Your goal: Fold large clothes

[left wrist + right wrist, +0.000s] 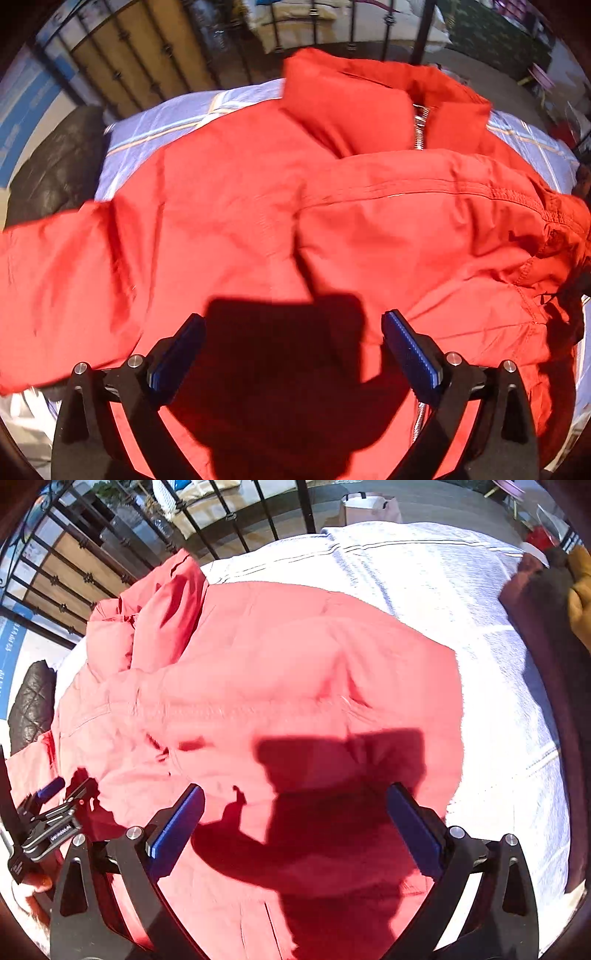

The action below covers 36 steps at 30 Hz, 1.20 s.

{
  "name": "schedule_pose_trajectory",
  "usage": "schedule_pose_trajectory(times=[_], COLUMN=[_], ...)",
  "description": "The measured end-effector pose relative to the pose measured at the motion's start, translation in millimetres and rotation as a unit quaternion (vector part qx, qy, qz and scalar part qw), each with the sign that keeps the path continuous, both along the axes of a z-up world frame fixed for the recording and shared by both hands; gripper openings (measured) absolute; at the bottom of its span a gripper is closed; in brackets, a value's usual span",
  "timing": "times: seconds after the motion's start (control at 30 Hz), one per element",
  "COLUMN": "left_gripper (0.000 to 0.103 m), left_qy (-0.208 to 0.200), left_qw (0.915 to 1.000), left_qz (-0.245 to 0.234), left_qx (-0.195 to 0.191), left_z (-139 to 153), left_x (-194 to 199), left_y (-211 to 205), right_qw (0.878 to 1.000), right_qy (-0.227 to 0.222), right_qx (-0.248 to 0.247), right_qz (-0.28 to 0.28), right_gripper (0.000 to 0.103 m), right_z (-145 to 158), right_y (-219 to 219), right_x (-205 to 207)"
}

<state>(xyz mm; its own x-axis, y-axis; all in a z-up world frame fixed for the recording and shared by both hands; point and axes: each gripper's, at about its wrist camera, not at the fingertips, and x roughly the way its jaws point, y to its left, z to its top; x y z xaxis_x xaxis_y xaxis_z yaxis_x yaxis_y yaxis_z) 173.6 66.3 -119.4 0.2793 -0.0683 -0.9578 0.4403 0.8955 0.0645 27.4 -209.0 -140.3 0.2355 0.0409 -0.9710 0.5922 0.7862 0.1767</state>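
A red zip-up jacket [258, 206] lies spread on a bed with a light checked sheet [159, 125]. Its collar and metal zipper [419, 127] point to the far side. One sleeve is folded across the body; the other sleeve [55, 280] hangs out to the left. My left gripper [293, 332] is open and empty just above the jacket's lower part. In the right wrist view the jacket [258, 686] fills the middle. My right gripper [295, 808] is open and empty above it. The left gripper [51, 812] shows at that view's left edge.
A black metal bed frame [314, 26] runs along the far side. A black quilted garment [55, 166] lies at the bed's left edge. Bare white sheet [480, 609] lies right of the jacket. A dark cloth and a yellow item [580, 590] sit at the far right.
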Motion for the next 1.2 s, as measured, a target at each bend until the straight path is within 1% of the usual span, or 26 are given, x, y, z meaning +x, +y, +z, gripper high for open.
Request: schedule_pose_trajectory(times=[0.07, 0.13, 0.17, 0.2, 0.3, 0.33, 0.37, 0.4, 0.43, 0.47, 0.5, 0.53, 0.63, 0.67, 0.73, 0.77, 0.8, 0.87, 0.93, 1.03, 1.07, 1.13, 1.17, 1.2], left_gripper=[0.094, 0.094, 0.094, 0.094, 0.094, 0.094, 0.094, 0.094, 0.094, 0.094, 0.094, 0.094, 0.094, 0.094, 0.094, 0.094, 0.094, 0.094, 0.094, 0.094, 0.094, 0.094, 0.094, 0.094], left_qy=[-0.008, -0.003, -0.004, -0.006, -0.012, -0.014, -0.016, -0.017, -0.018, -0.020, -0.024, -0.028, -0.034, -0.032, -0.034, -0.038, -0.043, -0.048, -0.053, -0.067, -0.072, -0.080, -0.084, -0.088], left_qw=[0.9996, 0.9992, 0.9989, 0.9985, 0.9976, 0.9971, 0.9964, 0.9954, 0.9943, 0.9930, 0.9913, 0.9891, 0.9799, 0.9764, 0.9669, 0.9616, 0.9545, 0.9398, 0.9231, 0.8955, 0.8850, 0.8570, 0.8421, 0.8239], left_qz=[0.022, 0.036, 0.043, 0.050, 0.066, 0.074, 0.082, 0.093, 0.105, 0.116, 0.129, 0.144, 0.196, 0.213, 0.253, 0.272, 0.295, 0.338, 0.380, 0.437, 0.456, 0.499, 0.518, 0.541], left_qx=[0.014, 0.015, 0.017, 0.018, 0.017, 0.015, 0.012, 0.011, 0.011, 0.010, 0.009, 0.008, 0.000, 0.000, 0.000, 0.000, 0.001, -0.008, -0.024, -0.048, -0.064, -0.102, -0.123, -0.145], left_z=[4, 6, 8, 10, 18, 21, 24, 27, 30, 33, 36, 39, 45, 46, 48, 50, 52, 55, 60, 71, 74, 81, 84, 85], left_x=[-3, -5, -8, -11, -18, -23, -28, -31, -33, -34, -35, -37, -46, -45, -48, -49, -49, -48, -45, -38, -37, -34, -34, -33], left_y=[16, 30, 35, 42, 56, 60, 65, 73, 81, 89, 100, 111, 151, 162, 192, 207, 223, 255, 289, 337, 353, 388, 405, 425], right_qw=[1.000, 0.999, 0.999, 0.998, 0.997, 0.997, 0.998, 0.998, 0.994, 0.992, 0.990, 0.989, 0.990, 0.990, 0.992, 0.994, 0.996, 0.997, 0.996, 0.993, 0.991, 0.987, 0.986, 0.985], right_qy=[-0.022, -0.031, -0.033, -0.039, -0.047, -0.039, -0.017, 0.018, 0.067, 0.082, 0.090, 0.093, 0.099, 0.097, 0.074, 0.051, 0.022, -0.023, -0.044, -0.053, -0.056, -0.060, -0.058, -0.058], right_qx=[-0.016, -0.030, -0.030, -0.030, -0.036, -0.027, -0.019, -0.015, -0.021, -0.023, -0.029, -0.032, -0.032, -0.034, -0.043, -0.045, -0.041, -0.020, -0.009, -0.001, 0.001, 0.001, -0.002, -0.002], right_qz=[0.008, 0.021, 0.025, 0.034, 0.050, 0.053, 0.057, 0.062, 0.079, 0.091, 0.104, 0.106, 0.098, 0.100, 0.092, 0.082, 0.072, 0.065, 0.073, 0.107, 0.122, 0.149, 0.157, 0.161], right_gripper=[0.097, 0.097, 0.097, 0.097, 0.097, 0.097, 0.097, 0.097, 0.098, 0.098, 0.098, 0.098, 0.098, 0.098, 0.098, 0.098, 0.098, 0.098, 0.098, 0.098, 0.098, 0.098, 0.098, 0.098], right_z=[10, 13, 21, 22, 15, 7, -6, -21, -44, -53, -60, -61, -59, -55, -41, -29, -16, 4, 17, 26, 30, 36, 37, 38], right_y=[2, 4, 10, 12, 13, 16, 14, 13, 13, 13, 14, 15, 14, 15, 17, 19, 21, 28, 39, 61, 66, 77, 80, 81], right_x=[-8, -6, 6, 13, 44, 49, 61, 68, 78, 82, 87, 89, 90, 89, 81, 73, 63, 44, 26, 12, 6, -2, -5, -7])
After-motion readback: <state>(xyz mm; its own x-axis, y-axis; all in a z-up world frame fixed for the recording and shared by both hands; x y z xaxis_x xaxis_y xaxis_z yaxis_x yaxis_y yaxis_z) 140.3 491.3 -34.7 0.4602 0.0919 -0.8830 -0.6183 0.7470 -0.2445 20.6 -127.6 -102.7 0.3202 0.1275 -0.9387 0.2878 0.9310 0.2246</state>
